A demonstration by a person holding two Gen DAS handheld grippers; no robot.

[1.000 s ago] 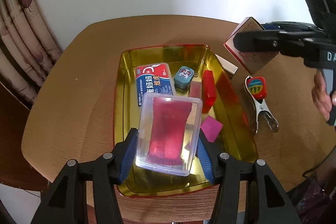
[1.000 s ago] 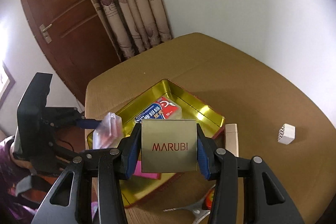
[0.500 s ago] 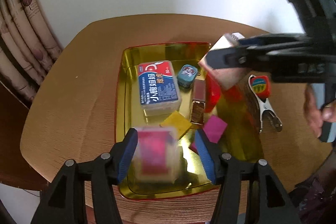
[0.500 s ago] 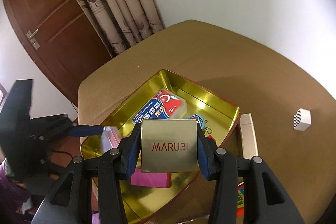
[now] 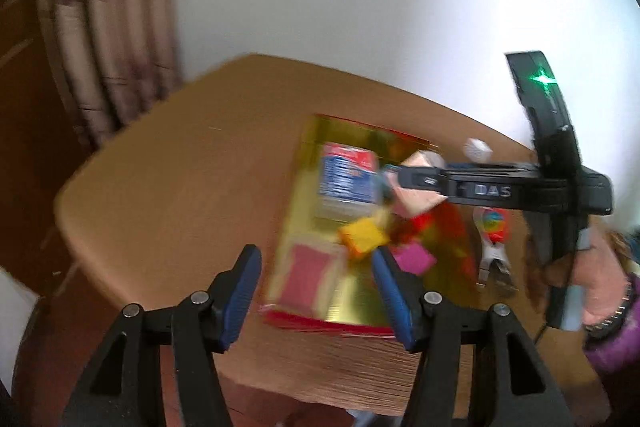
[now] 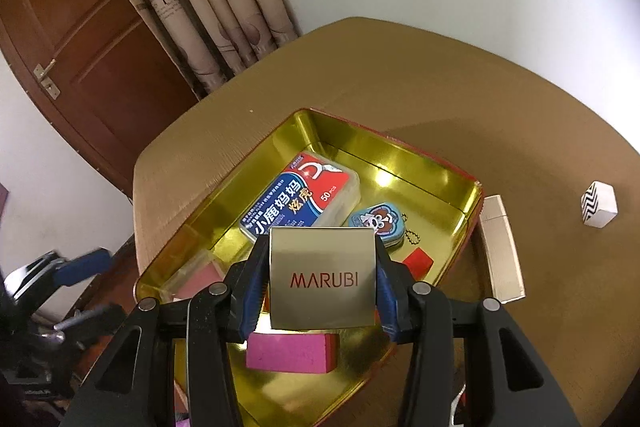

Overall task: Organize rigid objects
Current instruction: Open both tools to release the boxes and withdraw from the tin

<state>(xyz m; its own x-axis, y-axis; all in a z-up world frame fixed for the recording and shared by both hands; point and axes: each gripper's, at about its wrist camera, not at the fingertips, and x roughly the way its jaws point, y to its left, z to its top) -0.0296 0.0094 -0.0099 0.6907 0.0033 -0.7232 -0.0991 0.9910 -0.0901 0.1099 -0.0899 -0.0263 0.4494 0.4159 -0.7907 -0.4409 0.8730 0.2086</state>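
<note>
Right claw (image 6: 322, 283) sits at the bottom middle of the right wrist view, pinching the box (image 6: 323, 279) by its two side faces, pads flat on them. The box hangs over the near half of the tin (image 6: 440, 169), just above a pink block (image 6: 290, 349). It looks like light, stiff card with a slick metallic finish, so I'd guess it could slip or dent if squeezed harder; flat opposite sides are the sane place to hold it.

Left claw (image 5: 316, 285), bottom of the left wrist view, is spread with nothing between the pads. Past it a clear case (image 5: 308, 277) with something pink inside lies in the tin's near corner, all blurry.

Further in: the floss pack (image 6: 304, 201) and a small blue keychain tin (image 6: 378, 221). Beyond the tin, at right on the tabletop (image 6: 400, 75), are a pale long box (image 6: 502, 251) and a zigzag cube (image 6: 599, 203).
</note>
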